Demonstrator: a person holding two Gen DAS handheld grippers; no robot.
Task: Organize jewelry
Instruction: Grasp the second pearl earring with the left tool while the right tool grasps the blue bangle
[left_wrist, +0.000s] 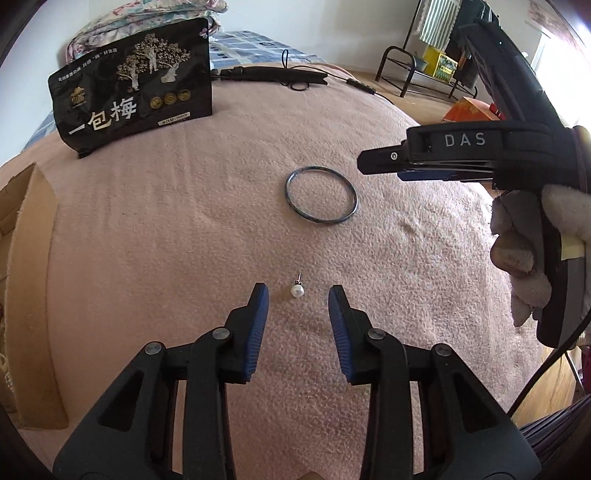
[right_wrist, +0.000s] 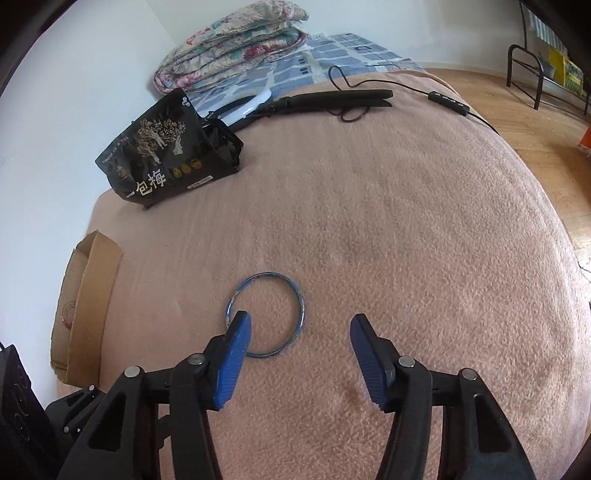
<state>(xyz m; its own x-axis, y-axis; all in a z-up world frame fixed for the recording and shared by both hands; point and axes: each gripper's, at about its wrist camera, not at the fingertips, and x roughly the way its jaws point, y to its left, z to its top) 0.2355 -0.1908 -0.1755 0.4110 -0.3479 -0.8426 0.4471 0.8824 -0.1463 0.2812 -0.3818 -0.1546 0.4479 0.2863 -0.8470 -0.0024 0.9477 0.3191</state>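
A small white pearl stud earring lies on the pink blanket, between the tips of my open, empty left gripper. A thin dark blue bangle lies flat farther ahead; it also shows in the right wrist view. My right gripper is open and empty, just short of the bangle, its left fingertip over the bangle's left rim. In the left wrist view the right gripper comes in from the right, its tips just right of the bangle.
A black snack bag stands at the back left, also in the right wrist view. A cardboard box sits at the left edge. A black hair tool with cable and folded quilts lie at the back.
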